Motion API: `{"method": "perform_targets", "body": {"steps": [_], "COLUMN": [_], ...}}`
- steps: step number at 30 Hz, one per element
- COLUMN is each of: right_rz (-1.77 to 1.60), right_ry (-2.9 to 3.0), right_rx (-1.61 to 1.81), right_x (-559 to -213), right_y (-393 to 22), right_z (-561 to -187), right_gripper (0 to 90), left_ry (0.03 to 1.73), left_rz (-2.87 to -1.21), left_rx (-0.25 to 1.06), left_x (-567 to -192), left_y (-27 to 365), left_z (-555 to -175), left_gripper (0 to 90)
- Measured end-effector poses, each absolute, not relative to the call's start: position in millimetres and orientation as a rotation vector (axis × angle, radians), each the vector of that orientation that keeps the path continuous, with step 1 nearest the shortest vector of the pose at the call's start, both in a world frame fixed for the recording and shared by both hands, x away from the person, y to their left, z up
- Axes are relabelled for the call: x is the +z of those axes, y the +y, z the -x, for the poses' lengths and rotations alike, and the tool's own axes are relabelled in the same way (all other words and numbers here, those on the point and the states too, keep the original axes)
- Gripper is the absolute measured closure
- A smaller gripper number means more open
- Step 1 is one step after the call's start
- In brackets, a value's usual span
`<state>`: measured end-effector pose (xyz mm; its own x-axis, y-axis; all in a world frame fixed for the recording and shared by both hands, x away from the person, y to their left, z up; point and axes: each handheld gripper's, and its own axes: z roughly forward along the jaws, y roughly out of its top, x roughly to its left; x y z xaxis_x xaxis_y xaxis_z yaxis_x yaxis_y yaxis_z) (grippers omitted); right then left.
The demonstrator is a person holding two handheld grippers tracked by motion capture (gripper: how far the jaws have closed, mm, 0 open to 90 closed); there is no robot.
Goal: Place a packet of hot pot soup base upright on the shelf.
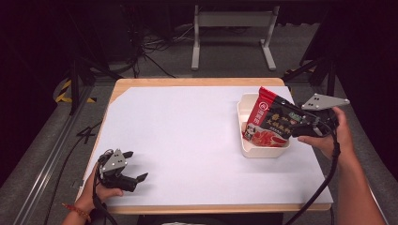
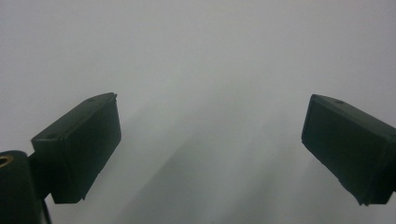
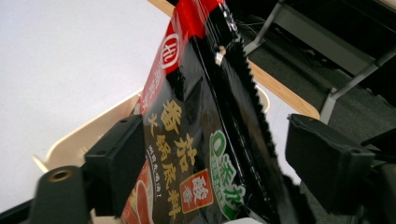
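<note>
My right gripper (image 1: 300, 127) sits at the right edge of the table, and in its own view the jaws stand apart with the sauce packet (image 3: 201, 140) between them. The left jaw lies against the printed face; the right one stands clear of the packet's toothed edge, so I read this as an open grip bracketing the packet, not a clamp. Seen from above, the packet (image 1: 270, 123) stands tilted in the cream tray (image 1: 245, 108), its lower end down inside the tray and its red top leaning up and away over the far rim. My guess is that the tray wall props it, since the jaws are not pinching it. The hand (image 1: 335, 136) comes in from the tray's right side, which lets the jaws meet the packet's flat faces instead of its thin edge.

The tray rests on the white sheet (image 1: 187, 136) covering the wooden table (image 1: 141, 82), near the right side and toward the far half, well apart from my other hand.

My left gripper (image 1: 123, 171) rests low at the near left corner, jaws spread wide with nothing between them; its own view looks onto bare white sheet (image 2: 201, 70). I judge it parked there to keep out of the way while the right one works at the tray
</note>
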<state>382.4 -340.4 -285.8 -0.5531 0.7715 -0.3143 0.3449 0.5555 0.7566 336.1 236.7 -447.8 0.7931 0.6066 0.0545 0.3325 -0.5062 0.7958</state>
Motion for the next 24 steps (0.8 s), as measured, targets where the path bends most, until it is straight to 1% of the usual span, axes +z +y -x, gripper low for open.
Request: {"method": "perform_targets", "body": {"steps": [24], "right_rz": [-0.927], "right_ry": [2.072], "right_rx": [0.973], "right_x": [-337.1], "right_y": [-357.4], "right_z": [-361.6], "right_gripper": [14.0], "left_ry": [0.689], "left_rz": [-2.142], "left_rx": [0.419], "left_x": [-447.7], "left_y": [236.4], "left_z": [-336.0], "left_gripper": [5.6]}}
